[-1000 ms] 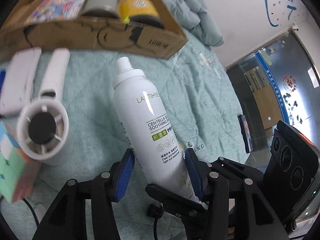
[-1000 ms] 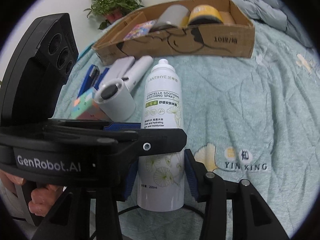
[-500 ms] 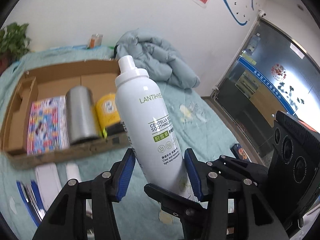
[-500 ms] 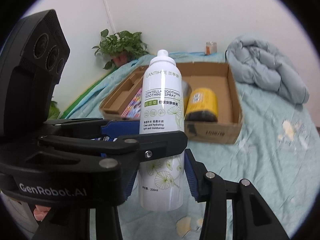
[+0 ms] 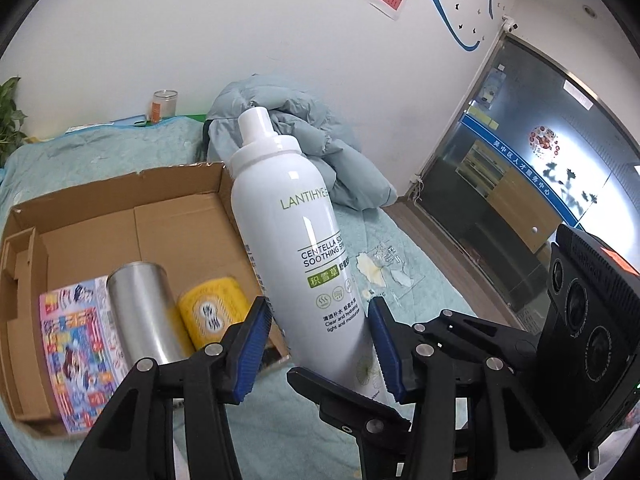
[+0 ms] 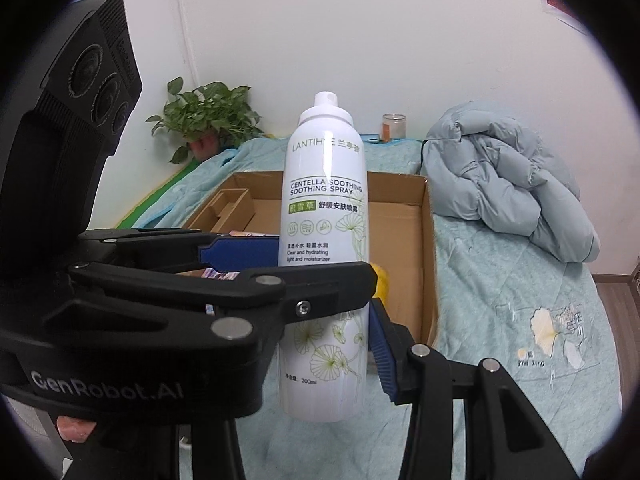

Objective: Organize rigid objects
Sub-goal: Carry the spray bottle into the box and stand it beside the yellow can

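Observation:
Both grippers are shut on a white Centella spray bottle (image 5: 294,236) and hold it upright in the air, above the near edge of the cardboard box (image 5: 120,216). My left gripper (image 5: 318,348) pinches its lower body. My right gripper (image 6: 324,340) grips it low down too; its left finger is hidden behind the left gripper's body (image 6: 120,312). The bottle also shows in the right wrist view (image 6: 324,216). Inside the box lie a colourful book (image 5: 76,356), a silver can (image 5: 140,312) and a yellow tape roll (image 5: 212,312).
The box sits on a teal bedspread (image 6: 512,320). A crumpled grey-blue jacket (image 6: 508,184) lies to the right behind the box. A potted plant (image 6: 208,120) and a small glass jar (image 6: 394,126) stand by the far wall. A glass door (image 5: 532,184) is at right.
Both grippers have lifted the spray bottle off the bedspread and carried it toward the box. The fan, remotes and cube beside it have dropped out of view.

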{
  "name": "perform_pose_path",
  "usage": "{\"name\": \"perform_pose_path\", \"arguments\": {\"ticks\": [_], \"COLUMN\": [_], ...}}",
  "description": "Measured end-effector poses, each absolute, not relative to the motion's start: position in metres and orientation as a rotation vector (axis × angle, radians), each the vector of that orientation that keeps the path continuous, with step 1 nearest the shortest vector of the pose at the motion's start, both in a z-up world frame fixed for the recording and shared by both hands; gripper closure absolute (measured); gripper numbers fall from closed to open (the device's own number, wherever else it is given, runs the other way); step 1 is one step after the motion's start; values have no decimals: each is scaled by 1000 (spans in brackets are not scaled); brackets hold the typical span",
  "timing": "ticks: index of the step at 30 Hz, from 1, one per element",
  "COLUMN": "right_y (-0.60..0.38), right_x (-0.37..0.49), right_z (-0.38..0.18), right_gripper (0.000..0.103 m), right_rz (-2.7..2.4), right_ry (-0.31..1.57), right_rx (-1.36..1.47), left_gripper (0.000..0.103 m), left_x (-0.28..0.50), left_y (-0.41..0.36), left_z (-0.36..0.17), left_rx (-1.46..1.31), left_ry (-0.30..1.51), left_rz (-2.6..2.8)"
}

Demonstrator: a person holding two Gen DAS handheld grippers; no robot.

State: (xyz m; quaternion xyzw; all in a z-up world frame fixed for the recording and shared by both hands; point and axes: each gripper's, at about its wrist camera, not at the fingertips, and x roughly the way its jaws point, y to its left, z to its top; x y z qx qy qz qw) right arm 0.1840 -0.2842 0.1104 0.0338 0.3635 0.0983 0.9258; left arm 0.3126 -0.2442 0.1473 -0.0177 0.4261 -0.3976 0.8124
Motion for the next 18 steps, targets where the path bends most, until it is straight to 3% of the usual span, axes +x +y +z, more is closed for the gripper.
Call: {"name": "perform_pose_path", "arguments": {"ticks": [7, 18], "right_y": [-299, -318], "right_x": [220, 258], "right_z": [102, 45], "right_gripper": [60, 60], "right_rz": [159, 108], "right_ry": [754, 808], "right_rx": [49, 53], "left_gripper": [56, 57], "left_x": [371, 437], "left_y": [-270, -310], "left_z": [125, 38], "left_rx": [-55, -35], "left_ry": [930, 1088], "left_rz": [-893, -885]}}
